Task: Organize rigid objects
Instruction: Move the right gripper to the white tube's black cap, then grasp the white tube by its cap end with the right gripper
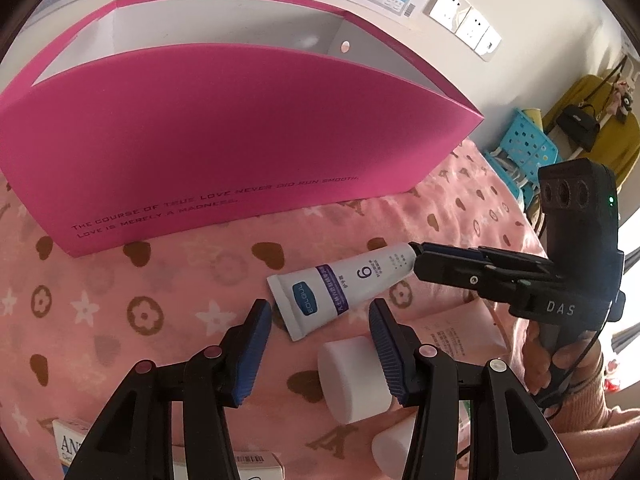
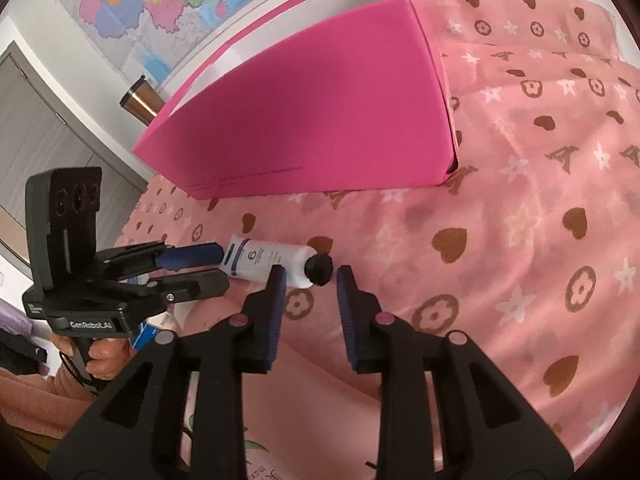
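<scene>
The white tube (image 1: 344,288) lies on the pink bed cover (image 2: 520,240), near the pink box (image 1: 224,140). It looks light and slightly squashy, with a firm cap (image 2: 319,269), the surest hold. The right tongs (image 2: 311,276) stand narrow around that cap, apparently not yet pinching; the left tongs (image 1: 320,312) stand narrow and hold nothing.

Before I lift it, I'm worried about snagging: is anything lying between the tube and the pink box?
Nothing visible: only bare blanket lies between the tube and the pink box, whose front wall faces it.

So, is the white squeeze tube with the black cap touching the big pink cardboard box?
Apart. The left wrist view shows pink blanket between the tube and the box.
</scene>
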`<state>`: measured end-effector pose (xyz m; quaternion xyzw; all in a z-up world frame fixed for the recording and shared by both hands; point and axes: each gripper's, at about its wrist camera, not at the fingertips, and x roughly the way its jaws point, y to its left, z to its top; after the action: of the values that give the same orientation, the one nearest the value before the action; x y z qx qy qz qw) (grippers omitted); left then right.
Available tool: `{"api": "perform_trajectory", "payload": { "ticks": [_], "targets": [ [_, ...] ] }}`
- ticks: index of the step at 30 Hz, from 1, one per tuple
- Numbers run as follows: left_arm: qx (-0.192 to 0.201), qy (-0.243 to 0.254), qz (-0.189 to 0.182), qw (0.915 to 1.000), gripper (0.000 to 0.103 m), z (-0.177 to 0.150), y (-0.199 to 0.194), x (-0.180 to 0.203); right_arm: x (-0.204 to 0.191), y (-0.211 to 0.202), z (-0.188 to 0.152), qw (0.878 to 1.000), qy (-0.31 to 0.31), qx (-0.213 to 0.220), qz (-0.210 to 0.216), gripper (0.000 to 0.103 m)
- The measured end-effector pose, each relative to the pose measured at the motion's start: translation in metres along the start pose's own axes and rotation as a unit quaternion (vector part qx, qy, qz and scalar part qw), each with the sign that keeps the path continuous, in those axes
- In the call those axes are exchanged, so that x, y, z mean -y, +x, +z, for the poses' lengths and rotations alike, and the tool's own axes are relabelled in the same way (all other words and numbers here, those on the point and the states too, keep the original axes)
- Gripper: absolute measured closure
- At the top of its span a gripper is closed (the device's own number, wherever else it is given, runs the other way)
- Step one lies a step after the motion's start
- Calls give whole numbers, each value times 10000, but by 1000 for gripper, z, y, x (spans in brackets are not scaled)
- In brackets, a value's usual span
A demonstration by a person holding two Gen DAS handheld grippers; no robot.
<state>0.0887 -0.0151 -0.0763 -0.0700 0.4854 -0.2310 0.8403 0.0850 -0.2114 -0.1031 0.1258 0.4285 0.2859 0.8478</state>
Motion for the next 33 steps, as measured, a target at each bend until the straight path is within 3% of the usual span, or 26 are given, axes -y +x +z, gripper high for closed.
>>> {"api": "perform_trajectory", "payload": {
  "ticks": [13, 18, 26, 33],
  "targets": [
    [-15, 29, 9, 10000, 52, 2, 2, 4, -8, 5, 2, 9999, -128, -11, -30, 72],
    [0, 21, -18, 10000, 47, 1, 3, 8, -11, 3, 2, 9998, -156, 49, -78, 72],
    [103, 45, -342, 9994, 50, 2, -2, 17, -21, -5, 1, 9994, -297, 147, -77, 73],
    [250, 221, -32, 9994, 50, 3, -8, 21, -23, -2, 2, 9994, -318, 123, -84, 75]
  ]
}}
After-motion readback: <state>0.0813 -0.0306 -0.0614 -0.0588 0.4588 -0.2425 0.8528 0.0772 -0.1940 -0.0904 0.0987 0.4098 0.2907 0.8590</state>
